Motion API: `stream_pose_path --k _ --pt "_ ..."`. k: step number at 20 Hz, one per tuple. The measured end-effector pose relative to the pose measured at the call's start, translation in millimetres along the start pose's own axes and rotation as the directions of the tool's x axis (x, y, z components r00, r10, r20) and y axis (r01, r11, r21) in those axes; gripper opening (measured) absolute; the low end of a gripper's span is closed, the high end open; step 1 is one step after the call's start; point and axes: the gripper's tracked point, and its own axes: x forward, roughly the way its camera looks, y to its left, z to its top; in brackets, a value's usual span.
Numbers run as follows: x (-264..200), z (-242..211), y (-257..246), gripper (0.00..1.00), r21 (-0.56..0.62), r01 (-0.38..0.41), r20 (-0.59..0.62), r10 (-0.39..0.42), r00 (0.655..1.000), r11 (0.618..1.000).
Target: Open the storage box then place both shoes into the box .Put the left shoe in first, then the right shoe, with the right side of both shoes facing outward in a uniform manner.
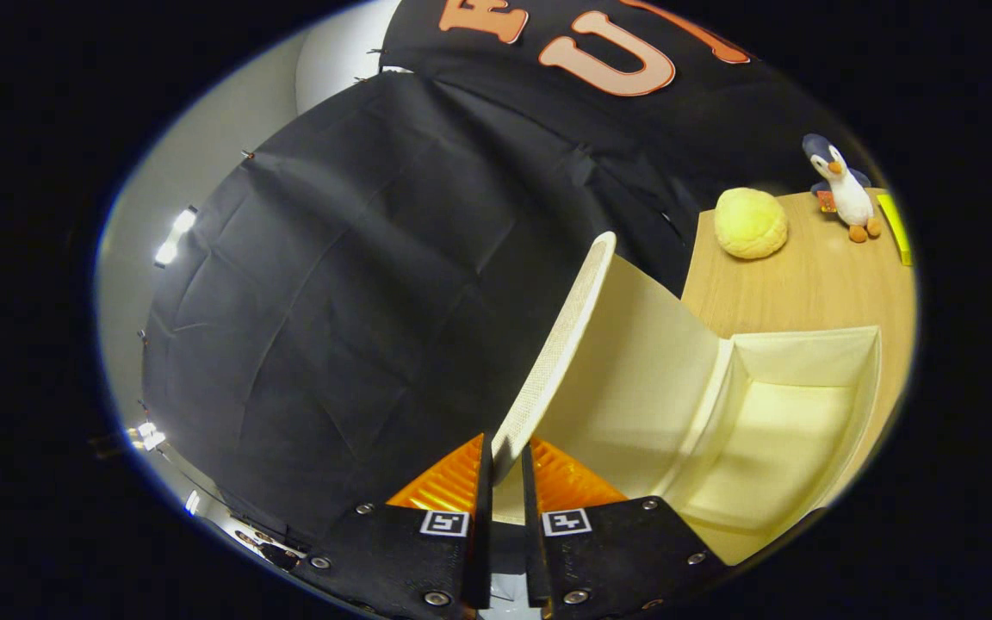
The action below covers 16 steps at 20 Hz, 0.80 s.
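Note:
My gripper [506, 461] is shut on the edge of the storage box's lid [561, 344], a cream fabric flap that stands raised and runs away from the fingers. To the right of the lid the cream storage box [866, 379] lies open on the wooden table, its pale inside bare. The whole view is tilted.
On the wooden table [815, 284] beyond the box sit a round yellow plush [750, 224], a penguin plush [845, 185] and a yellow object [895, 226] at the table's far side. The black booth wall hangs to the left of the lid.

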Motion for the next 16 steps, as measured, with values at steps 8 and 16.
stream_pose_path --k 8,16 --pt "34 -18 -2 0.73 -0.156 0.063 -0.050 -0.072 0.996 0.986" --pt "-60 -11 -74 0.92 -0.331 0.233 0.069 -0.223 0.972 0.914"
